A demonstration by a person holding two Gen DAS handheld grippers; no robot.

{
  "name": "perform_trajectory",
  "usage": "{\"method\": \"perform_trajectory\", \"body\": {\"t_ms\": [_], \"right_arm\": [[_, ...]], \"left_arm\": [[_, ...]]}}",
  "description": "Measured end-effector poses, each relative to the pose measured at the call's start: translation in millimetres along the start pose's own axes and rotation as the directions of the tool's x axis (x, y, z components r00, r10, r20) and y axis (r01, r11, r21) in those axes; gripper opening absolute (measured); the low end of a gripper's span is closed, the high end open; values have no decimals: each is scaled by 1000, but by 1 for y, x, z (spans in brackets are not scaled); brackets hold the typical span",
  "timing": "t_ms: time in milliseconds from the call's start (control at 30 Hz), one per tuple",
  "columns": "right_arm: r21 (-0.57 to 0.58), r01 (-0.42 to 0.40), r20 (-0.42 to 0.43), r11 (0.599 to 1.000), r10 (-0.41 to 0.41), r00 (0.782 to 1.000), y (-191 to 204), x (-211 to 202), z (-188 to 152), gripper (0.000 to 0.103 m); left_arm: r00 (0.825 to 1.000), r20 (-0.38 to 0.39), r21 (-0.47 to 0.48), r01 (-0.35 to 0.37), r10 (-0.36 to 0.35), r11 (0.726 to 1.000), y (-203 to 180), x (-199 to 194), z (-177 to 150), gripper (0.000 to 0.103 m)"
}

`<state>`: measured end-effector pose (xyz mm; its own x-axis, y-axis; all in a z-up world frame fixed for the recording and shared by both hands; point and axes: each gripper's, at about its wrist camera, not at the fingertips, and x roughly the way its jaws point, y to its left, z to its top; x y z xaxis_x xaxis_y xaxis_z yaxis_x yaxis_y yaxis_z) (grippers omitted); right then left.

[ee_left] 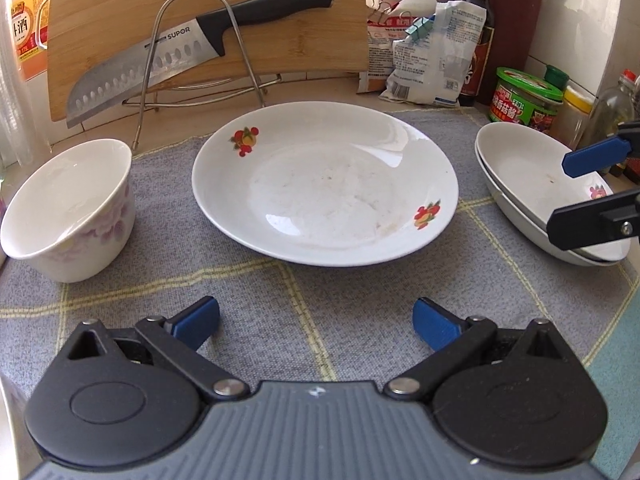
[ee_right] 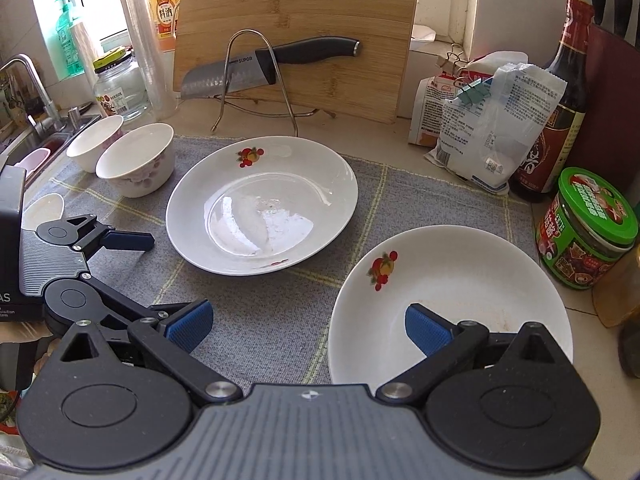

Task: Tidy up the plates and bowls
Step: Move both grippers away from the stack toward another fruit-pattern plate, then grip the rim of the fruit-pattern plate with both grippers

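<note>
1. Left wrist view: left gripper, jaws spread wide and empty, hovers low over the grey checked mat.
2. Dead ahead at 12 o'clock lies the single fruit-print plate, flat on the mat, its near rim just beyond the fingertips. This is the relation the next move likely turns on.
3. At 10 o'clock stands a floral bowl, well apart from the plate.
4. At 2 o'clock sits the plate stack, two nested plates, with the right gripper over its near rim.
5. Right wrist view: right gripper jaws spread, gripping nothing; one pad overhangs the stack's top plate, the other is off its rim.
6. Judgement: the left gripper is nearer the single plate; the stack is its probable destination.
</note>
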<state>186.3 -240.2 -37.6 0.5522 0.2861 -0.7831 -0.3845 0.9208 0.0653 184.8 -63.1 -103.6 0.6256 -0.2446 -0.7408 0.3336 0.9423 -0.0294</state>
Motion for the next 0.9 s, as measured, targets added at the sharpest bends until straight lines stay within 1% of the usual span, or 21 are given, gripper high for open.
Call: {"method": "perform_trajectory", "body": {"t_ms": [200, 367, 500, 667, 900], "right_arm": [[-24, -3, -13, 1000, 3, 1000, -3, 6, 11, 103], [-51, -24, -22, 998, 23, 999, -6, 15, 24, 103], [-78, -62, -33, 995, 59, 998, -7, 26, 36, 103], [-110, -110, -68, 988, 103, 992, -10, 49, 53, 103], [-125, -179, -132, 976, 163, 978, -18, 89, 74, 103]], "left_arm": [[999, 19, 24, -26, 26, 999, -4, 11, 5, 103], [999, 40, 26, -24, 23, 999, -4, 17, 8, 103], [998, 58, 22, -26, 25, 999, -2, 20, 10, 103], [997, 75, 22, -23, 22, 999, -3, 21, 9, 103], [996, 90, 29, -18, 16, 999, -1, 22, 7, 103]]}}
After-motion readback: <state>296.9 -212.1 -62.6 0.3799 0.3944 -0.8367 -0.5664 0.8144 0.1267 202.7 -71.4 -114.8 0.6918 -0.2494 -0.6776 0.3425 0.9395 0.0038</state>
